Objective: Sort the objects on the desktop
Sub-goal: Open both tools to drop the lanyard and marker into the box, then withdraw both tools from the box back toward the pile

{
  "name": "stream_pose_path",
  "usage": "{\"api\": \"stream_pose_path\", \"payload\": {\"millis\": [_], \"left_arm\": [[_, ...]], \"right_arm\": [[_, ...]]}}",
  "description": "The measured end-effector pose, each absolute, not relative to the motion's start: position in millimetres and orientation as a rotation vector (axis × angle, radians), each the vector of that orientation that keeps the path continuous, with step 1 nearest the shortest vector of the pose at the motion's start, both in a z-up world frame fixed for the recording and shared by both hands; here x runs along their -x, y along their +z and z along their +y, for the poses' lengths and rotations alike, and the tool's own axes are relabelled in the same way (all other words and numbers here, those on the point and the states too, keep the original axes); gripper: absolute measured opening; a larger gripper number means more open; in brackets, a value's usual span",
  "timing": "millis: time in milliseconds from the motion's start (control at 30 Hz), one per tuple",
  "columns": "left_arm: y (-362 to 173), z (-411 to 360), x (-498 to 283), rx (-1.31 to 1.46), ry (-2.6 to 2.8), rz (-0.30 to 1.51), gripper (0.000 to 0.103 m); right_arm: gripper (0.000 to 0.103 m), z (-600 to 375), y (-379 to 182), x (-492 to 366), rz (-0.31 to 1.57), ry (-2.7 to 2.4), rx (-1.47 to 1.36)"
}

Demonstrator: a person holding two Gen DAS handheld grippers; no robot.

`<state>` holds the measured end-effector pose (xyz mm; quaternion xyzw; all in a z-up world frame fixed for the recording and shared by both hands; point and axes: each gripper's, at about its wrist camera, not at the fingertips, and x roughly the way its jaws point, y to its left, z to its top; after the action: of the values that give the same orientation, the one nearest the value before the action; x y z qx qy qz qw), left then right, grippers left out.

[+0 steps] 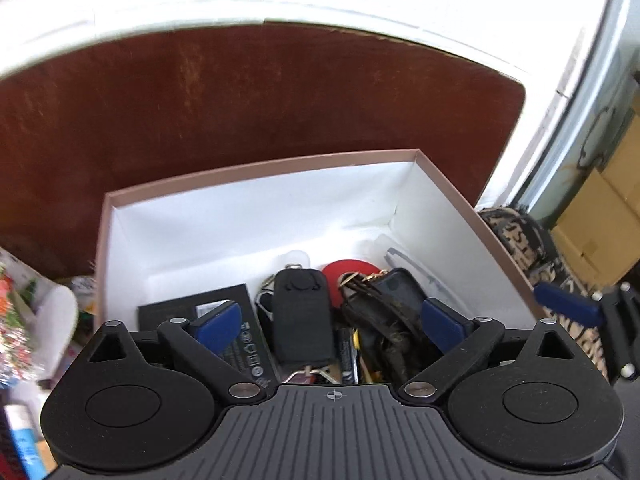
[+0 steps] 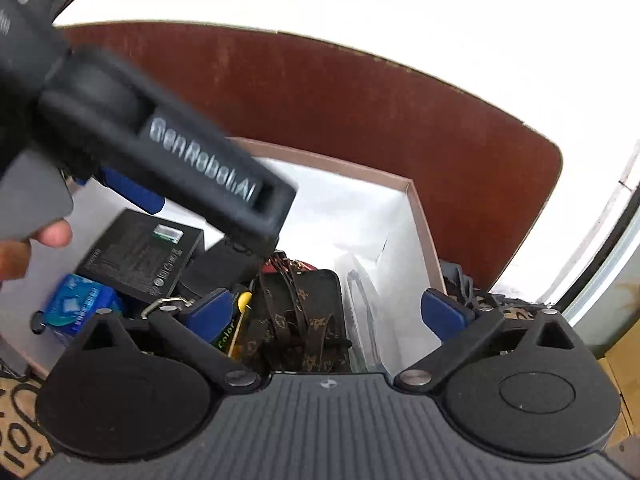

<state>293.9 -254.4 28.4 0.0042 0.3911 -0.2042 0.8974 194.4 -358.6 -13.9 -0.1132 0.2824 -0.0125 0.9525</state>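
So the stuff to be sorted is all piled in the near half of the pink-rimmed box [image 1: 256, 168], which sits on a reddish-brown desk [image 1: 240, 100]. A black key fob case [image 1: 303, 316] is lying flat in the middle, with a black printed carton [image 1: 240, 332] just to its left and a brown monogram strap pouch [image 2: 300, 312] tangled up to its right. A red disc [image 1: 348, 270] is partly buried behind the fob, and a clear plastic piece [image 2: 360, 292] is leaned against the right wall. A blue packet [image 2: 76, 304] is tucked in the near left corner.

Judging by the framing, the fob case is probably what's being gone for. It'd be best taken across its narrow sides, fingers dropped straight down, since the strap is touching it and could get dragged along. The wire clip at its near end is worth avoiding too.

The left gripper [image 1: 332, 320] is held over the box, angled down into it, blue pads spread wide with nothing between them. The right gripper [image 2: 324, 312] is hovered over the strap pouch, also spread and empty. The two are held close together, so a bump is a real risk.
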Motion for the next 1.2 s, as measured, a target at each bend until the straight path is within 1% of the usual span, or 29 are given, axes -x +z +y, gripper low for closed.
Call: {"api": "stream_pose_path", "payload": {"millis": [500,633,867,1000,1200], "left_arm": [[65,-238,-203,-0.071,-0.356,0.64,0.102],[79,-224,-170,-0.083,-0.314,0.577,0.102],[92,-194,-120,-0.038,-0.291,0.542,0.103],[84,-176,-95,-0.03,-0.252,0.567,0.103],[56,-148,-62,-0.028,-0.181,0.618,0.103]], "right_arm": [[0.103,-343,20,-120,0.479,-0.021,0.069],[0.103,-335,28,-95,0.438,-0.013,0.038],[0.103,-318,39,-49,0.356,0.029,-0.034],[0.103,-308,36,-23,0.342,0.068,-0.068],[0.103,-290,18,4,0.381,0.108,-0.125]]}}
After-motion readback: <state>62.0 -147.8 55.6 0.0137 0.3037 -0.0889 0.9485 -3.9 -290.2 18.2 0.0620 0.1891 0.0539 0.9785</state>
